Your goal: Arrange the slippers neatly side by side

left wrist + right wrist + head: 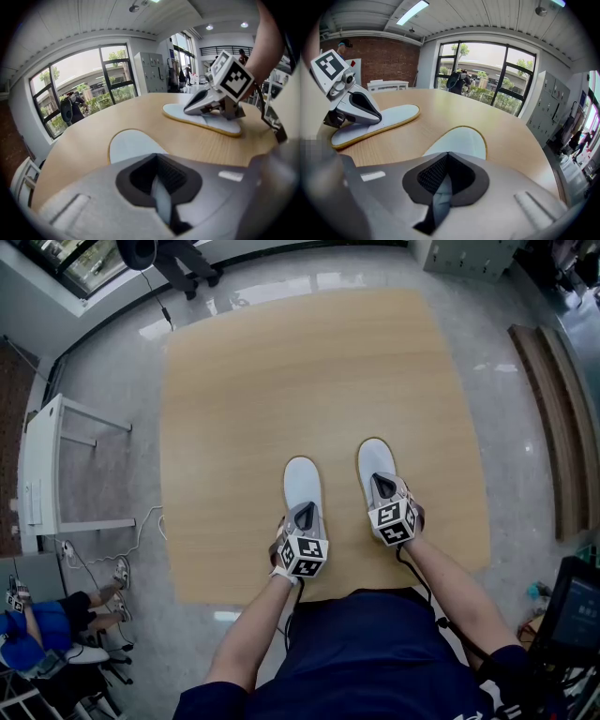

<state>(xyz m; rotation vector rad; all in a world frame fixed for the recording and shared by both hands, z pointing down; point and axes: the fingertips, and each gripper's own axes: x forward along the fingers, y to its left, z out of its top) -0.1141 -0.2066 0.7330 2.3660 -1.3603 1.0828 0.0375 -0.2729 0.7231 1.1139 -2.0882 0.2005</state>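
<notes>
Two flat pale slippers with yellow rims lie side by side on the wooden table (281,381), toes pointing away from me. My left gripper (305,513) sits on the near end of the left slipper (302,479), and my right gripper (382,483) on the near end of the right slipper (374,457), which lies slightly farther forward. In the left gripper view the grey jaws (156,157) meet at their tips with a pale strip of the slipper (131,145) between them. The right gripper (447,154) looks the same over its slipper (461,140).
A white shelf unit (56,465) stands on the floor to the left, with a seated person (37,634) below it. Long wooden planks (553,409) lie on the floor to the right. A dark device (572,606) is at the lower right.
</notes>
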